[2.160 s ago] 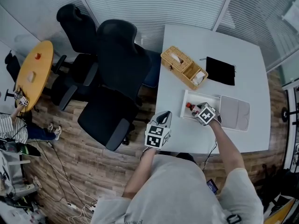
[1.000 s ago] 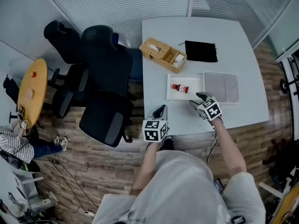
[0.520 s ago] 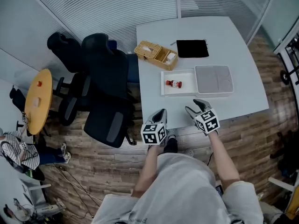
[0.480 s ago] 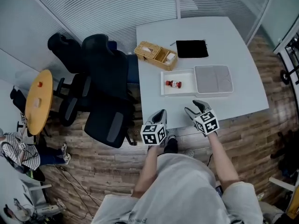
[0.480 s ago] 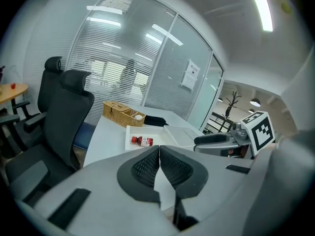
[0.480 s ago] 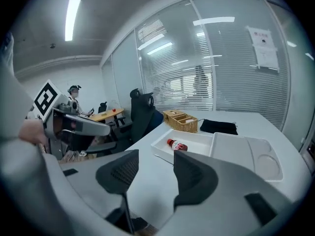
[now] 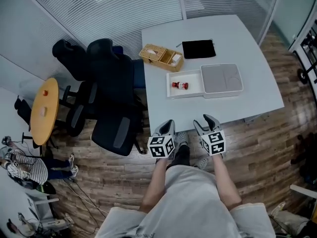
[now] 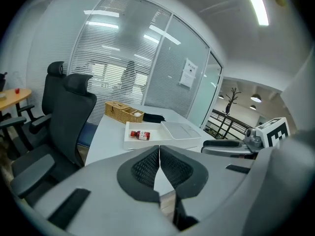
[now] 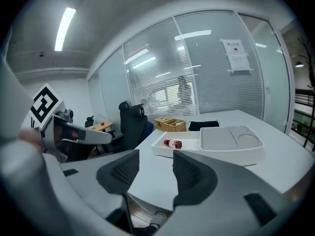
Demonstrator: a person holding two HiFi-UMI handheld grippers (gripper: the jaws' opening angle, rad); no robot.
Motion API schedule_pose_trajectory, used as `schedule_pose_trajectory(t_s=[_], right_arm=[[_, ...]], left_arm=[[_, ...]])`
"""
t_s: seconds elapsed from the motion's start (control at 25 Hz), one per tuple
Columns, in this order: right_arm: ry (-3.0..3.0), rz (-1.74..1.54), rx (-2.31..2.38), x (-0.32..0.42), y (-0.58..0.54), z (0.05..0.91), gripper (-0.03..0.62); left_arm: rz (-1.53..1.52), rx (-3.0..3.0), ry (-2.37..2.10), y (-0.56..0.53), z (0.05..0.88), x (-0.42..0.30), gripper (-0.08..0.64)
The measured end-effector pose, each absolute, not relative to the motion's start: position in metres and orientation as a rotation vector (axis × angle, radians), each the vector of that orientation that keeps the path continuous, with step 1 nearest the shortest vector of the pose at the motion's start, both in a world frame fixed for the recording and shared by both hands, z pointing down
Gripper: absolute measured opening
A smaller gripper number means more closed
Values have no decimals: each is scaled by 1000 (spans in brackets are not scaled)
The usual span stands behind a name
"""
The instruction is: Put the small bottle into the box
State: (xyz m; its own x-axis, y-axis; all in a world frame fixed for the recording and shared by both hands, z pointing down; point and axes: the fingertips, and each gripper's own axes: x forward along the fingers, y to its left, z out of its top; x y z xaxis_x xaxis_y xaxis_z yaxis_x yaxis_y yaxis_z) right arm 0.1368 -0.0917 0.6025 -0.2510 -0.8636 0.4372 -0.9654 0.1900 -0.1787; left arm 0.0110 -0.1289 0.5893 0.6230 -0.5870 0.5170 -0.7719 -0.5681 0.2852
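Observation:
The small bottle point(image 7: 179, 85), clear with red label and cap, lies on its side in the open white box point(image 7: 187, 91) on the white table. It shows too in the left gripper view point(image 8: 140, 134) and the right gripper view point(image 9: 173, 143). Both grippers hang off the table's near edge, close to my body. My left gripper point(image 7: 168, 125) is shut and empty, pads touching point(image 8: 159, 154). My right gripper point(image 7: 203, 122) is open, its jaws closing slightly, nothing between them point(image 9: 155, 156).
The box's grey lid part point(image 7: 221, 78) lies to the right of the bottle. A wicker basket point(image 7: 161, 57) and a black pouch point(image 7: 198, 49) sit at the table's far side. Black office chairs point(image 7: 111, 83) stand left of the table, a yellow round table point(image 7: 43, 110) farther left.
My right gripper has left the box, with the bottle staying inside. Both grippers have drawn back off the table towards my body, and the table now lies farther away.

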Motion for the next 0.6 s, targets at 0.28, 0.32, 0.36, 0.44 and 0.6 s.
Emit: schedule_pose_trajectory(t_s=[0.28,0.32,0.36,0.44,0.6], right_arm=[[-2223,629,1827,140,-50,605,201],[-2221,621,1829,141,-46,606,198],[-2221,611,1826,142,-42,607,195],[-2221,592,1823,143,-35,608,192],[-2225,573,1851,146,-25,603,140]], left_arm=[[533,2425,-1092,-102,590,14,29],[532,2432,-1086,-99,590,16,29],[533,2436,-1080,-96,591,17,29],[538,2442,-1067,-89,593,20,29],[529,2450,-1057,-80,593,21,29]])
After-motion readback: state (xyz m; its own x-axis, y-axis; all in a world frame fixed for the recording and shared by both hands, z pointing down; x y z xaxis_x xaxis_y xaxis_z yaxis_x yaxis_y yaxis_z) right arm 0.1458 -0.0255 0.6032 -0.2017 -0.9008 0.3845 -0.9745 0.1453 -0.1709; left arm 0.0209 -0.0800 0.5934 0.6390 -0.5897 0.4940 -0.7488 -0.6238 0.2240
